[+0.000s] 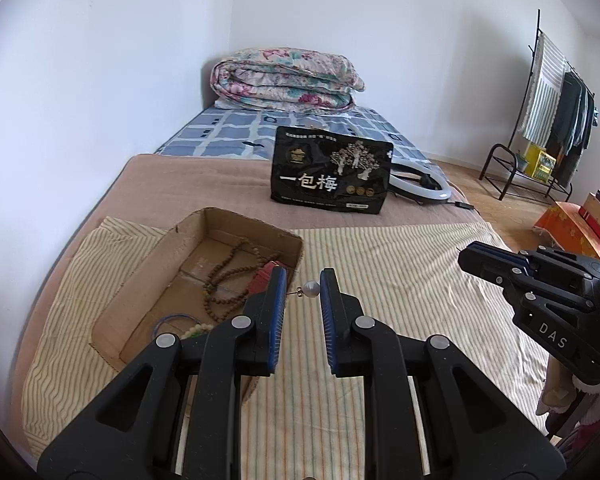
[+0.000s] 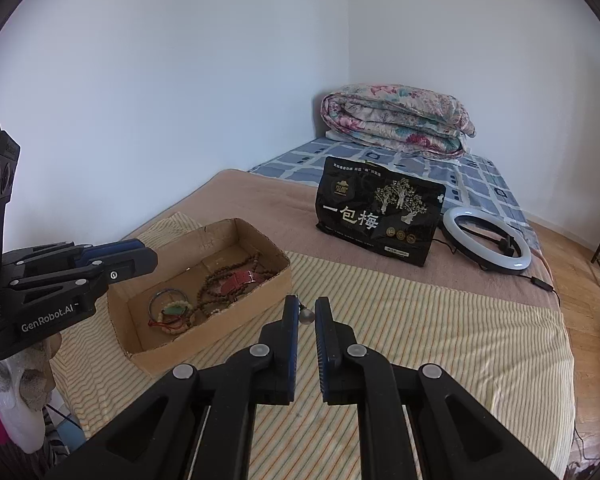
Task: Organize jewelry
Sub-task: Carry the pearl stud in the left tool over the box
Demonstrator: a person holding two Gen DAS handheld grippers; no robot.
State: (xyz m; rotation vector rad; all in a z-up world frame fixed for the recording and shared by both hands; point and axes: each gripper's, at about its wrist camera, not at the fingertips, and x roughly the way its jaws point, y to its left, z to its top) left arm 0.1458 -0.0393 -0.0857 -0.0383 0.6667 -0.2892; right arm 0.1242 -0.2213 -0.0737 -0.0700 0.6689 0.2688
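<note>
A pearl stud earring [image 1: 310,289] sits between the fingertips of my left gripper [image 1: 303,290], its post toward the left pad and the pearl against the right pad, just right of the cardboard box [image 1: 236,222]. The box holds a brown bead necklace [image 1: 224,280], a red piece and bracelets [image 2: 172,308]. A second pearl earring [image 2: 306,315] sits between the fingertips of my right gripper [image 2: 306,314], close to the box's near wall [image 2: 204,340]. Both grippers hover over the striped cloth [image 1: 400,264]. In each view the other gripper shows at the side, fingers close together.
A black snack bag [image 1: 332,170] stands behind the box, with a white ring light [image 2: 486,242] beside it. A folded floral quilt [image 1: 286,80] lies at the bed's far end. The wall runs along the left. A clothes rack [image 1: 548,120] stands far right.
</note>
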